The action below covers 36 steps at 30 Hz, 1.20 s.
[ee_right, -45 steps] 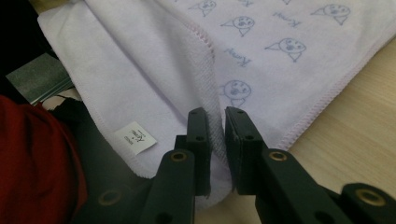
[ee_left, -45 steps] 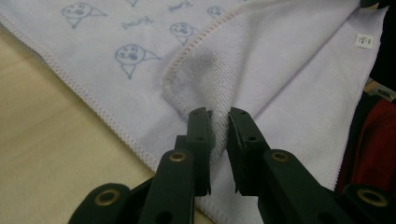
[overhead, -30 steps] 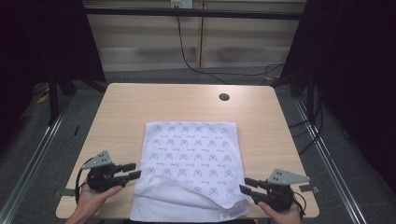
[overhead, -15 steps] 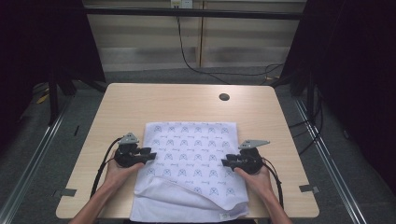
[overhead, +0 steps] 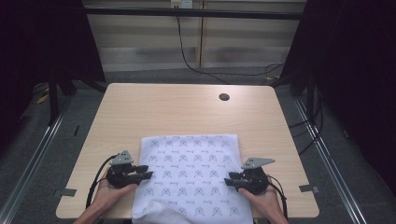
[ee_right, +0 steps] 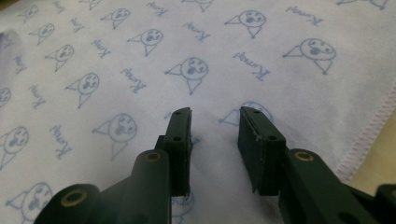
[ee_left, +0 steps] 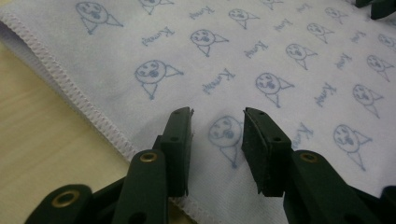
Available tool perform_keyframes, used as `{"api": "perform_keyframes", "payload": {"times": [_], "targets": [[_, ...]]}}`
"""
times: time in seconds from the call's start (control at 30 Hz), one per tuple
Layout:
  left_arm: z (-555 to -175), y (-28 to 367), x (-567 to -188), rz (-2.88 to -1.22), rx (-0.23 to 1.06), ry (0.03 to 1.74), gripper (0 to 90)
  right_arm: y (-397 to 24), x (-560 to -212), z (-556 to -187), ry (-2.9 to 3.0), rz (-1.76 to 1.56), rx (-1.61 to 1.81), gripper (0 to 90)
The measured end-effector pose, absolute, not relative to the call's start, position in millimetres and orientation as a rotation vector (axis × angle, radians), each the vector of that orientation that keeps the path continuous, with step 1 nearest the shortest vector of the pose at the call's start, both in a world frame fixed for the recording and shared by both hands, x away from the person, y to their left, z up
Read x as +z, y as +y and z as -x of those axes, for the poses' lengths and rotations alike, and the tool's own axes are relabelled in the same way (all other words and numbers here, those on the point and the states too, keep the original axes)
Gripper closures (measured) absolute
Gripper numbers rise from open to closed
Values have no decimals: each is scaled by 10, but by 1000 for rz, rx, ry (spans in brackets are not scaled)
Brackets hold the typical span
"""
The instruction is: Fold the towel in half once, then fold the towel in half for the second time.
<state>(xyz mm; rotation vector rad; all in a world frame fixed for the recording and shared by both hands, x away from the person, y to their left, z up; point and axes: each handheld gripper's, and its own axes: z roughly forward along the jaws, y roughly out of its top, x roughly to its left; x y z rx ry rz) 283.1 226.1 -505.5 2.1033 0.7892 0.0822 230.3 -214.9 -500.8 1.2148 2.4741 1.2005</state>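
A white cloth (overhead: 191,163) printed with small blue faces lies flat on the wooden table (overhead: 177,112), and its near part hangs over the front edge. My left gripper (overhead: 148,176) sits at the cloth's left hem, pointing inward. In the left gripper view its jaws (ee_left: 217,116) stand apart over the cloth (ee_left: 261,60); they have just been closing a little, with only flat fabric beneath the gap. My right gripper (overhead: 229,181) sits near the right hem, pointing inward. Its jaws (ee_right: 214,115) are apart over flat cloth (ee_right: 140,70), pinching nothing.
A dark round hole (overhead: 224,97) sits near the table's far right. Bare wood stretches beyond the cloth to the far edge. Metal rails (overhead: 42,144) run along the floor on both sides, and a black cable (overhead: 201,70) lies behind the table.
Both grippers first moved inward onto the cloth's side edges, then pulled back toward the near edge. The cloth's far hem now lies closer to the person than before.
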Motion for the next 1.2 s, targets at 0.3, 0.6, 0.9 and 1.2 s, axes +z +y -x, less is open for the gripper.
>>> {"api": "perform_keyframes", "payload": {"times": [0.3, 0.6, 0.9, 1.2], "targets": [[-2724, 2280, -4957, -2083, 60, 774, 566, -2159, -4922, -2125, 2476, -1195, 1223, 604], [-3322, 2360, -4921, -1992, 130, 878, 534, -2389, -4747, -2808, 2276, -1237, 1228, 507], [-3688, 2319, -4985, -1983, 223, 956, 427, -2507, -4966, -3428, 2228, -1370, 1217, 423], [-3741, 2250, -5104, -1992, 213, 1027, 529, -2463, -5056, -3596, 2302, -1378, 1185, 581]]}}
